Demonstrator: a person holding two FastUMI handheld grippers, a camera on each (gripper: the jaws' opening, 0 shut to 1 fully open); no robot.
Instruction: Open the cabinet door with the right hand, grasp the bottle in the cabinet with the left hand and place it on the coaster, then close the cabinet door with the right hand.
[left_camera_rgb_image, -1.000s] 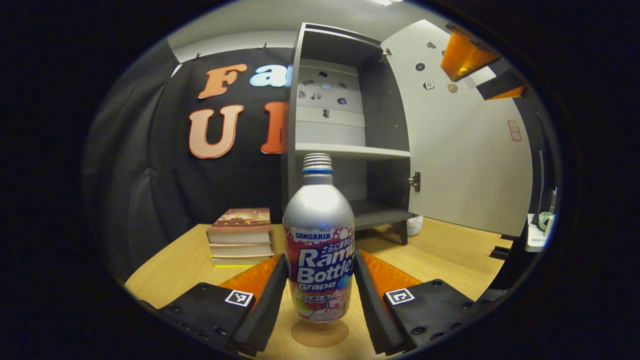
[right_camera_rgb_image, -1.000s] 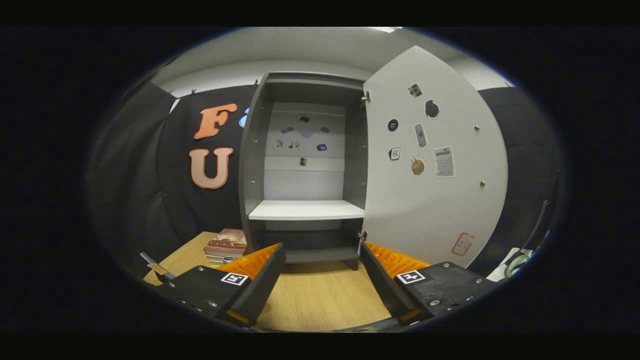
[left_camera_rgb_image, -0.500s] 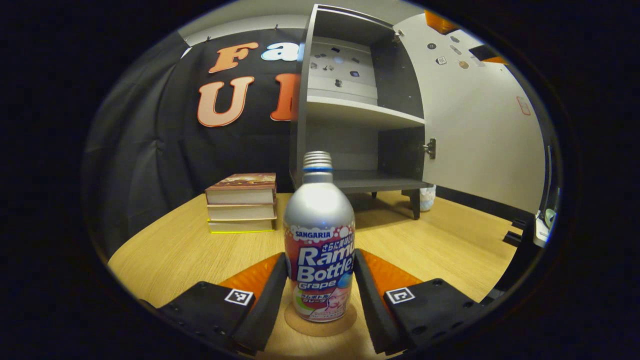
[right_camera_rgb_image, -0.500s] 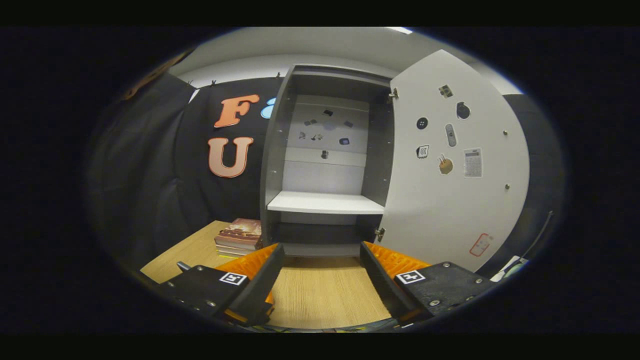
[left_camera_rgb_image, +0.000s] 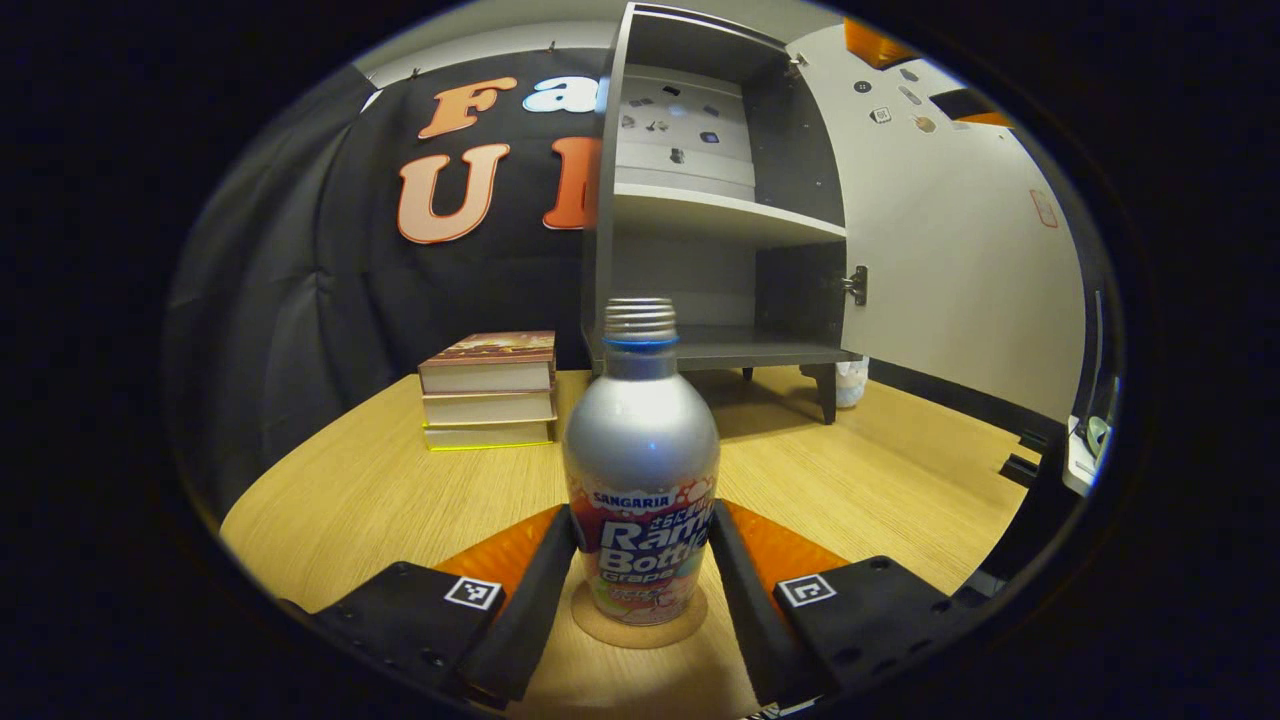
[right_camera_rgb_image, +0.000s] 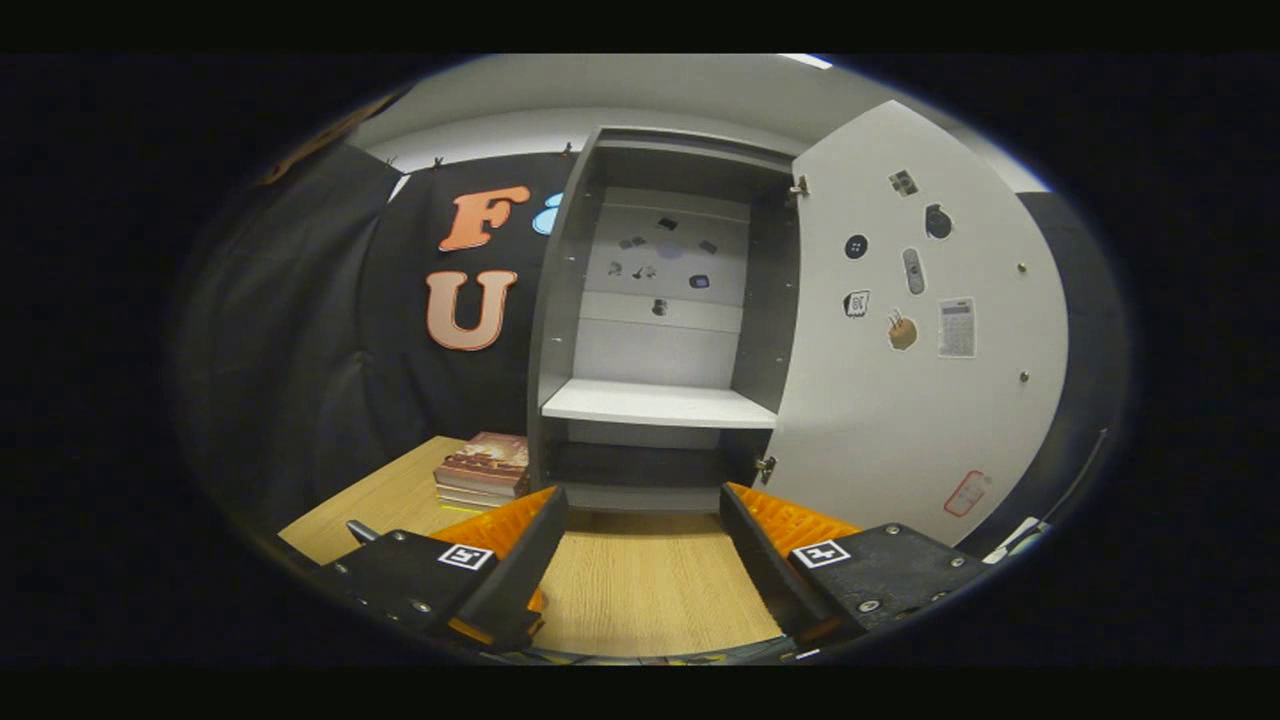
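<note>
The bottle (left_camera_rgb_image: 640, 470) now stands upright on the round coaster (left_camera_rgb_image: 640, 628), having hung above it a second ago. The left gripper (left_camera_rgb_image: 640, 580) has slid lower, its fingers close beside the label; whether they still press, I cannot tell. The right gripper (right_camera_rgb_image: 643, 560) hovers spread over the table (right_camera_rgb_image: 640, 600). Beyond, the cabinet door (right_camera_rgb_image: 920, 330) stays open.

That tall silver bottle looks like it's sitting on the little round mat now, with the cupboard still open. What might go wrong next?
The silver drink bottle is tall and narrow, standing on the round cork coaster; the left gripper has a finger close on each side, so a crooked pull-back might tip it.

The white cabinet door stands wide open, and the right gripper is open and well short of it. A hard swing shut could jolt the wooden table.
</note>
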